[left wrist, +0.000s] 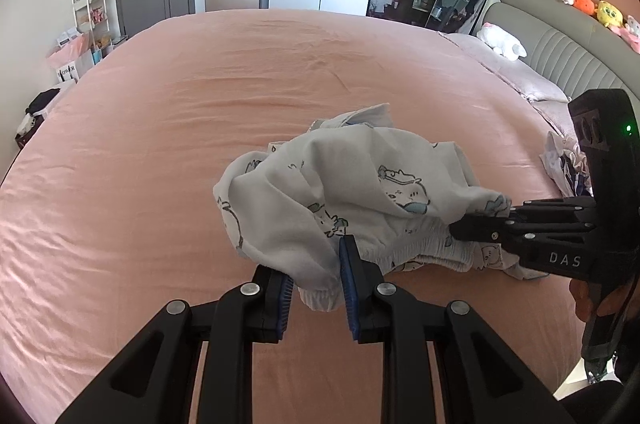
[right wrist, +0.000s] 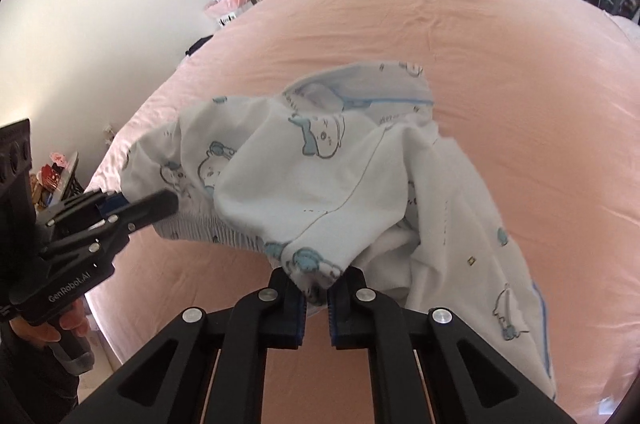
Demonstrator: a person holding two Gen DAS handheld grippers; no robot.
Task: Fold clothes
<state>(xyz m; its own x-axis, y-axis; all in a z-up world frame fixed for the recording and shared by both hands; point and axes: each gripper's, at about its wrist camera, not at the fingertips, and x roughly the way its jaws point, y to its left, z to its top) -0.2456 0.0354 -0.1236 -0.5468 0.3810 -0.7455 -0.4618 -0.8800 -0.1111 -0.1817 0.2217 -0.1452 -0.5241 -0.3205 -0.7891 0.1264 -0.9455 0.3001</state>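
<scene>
A white garment [left wrist: 344, 180] with a blue cartoon print hangs bunched just over the pink bed sheet [left wrist: 200, 104]. My left gripper [left wrist: 318, 288] is shut on a hem of it near an elastic band; fabric fills the gap between its blue pads [left wrist: 349, 264]. In the right wrist view the same garment [right wrist: 320, 168] drapes towards the lower right. My right gripper [right wrist: 318, 288] is shut on a bunched edge of it. The left gripper [right wrist: 148, 206] reaches in from the left of that view. The right gripper [left wrist: 476, 224] grips the cloth's right end in the left wrist view.
A second crumpled cloth [left wrist: 564, 164] lies at the bed's right side. Pillows [left wrist: 524, 80], a white plush toy [left wrist: 502, 40] and a grey headboard [left wrist: 560, 44] are beyond it. A wire shelf rack [left wrist: 90, 4] stands by the left wall. A hand [left wrist: 588, 300] holds the right gripper's handle.
</scene>
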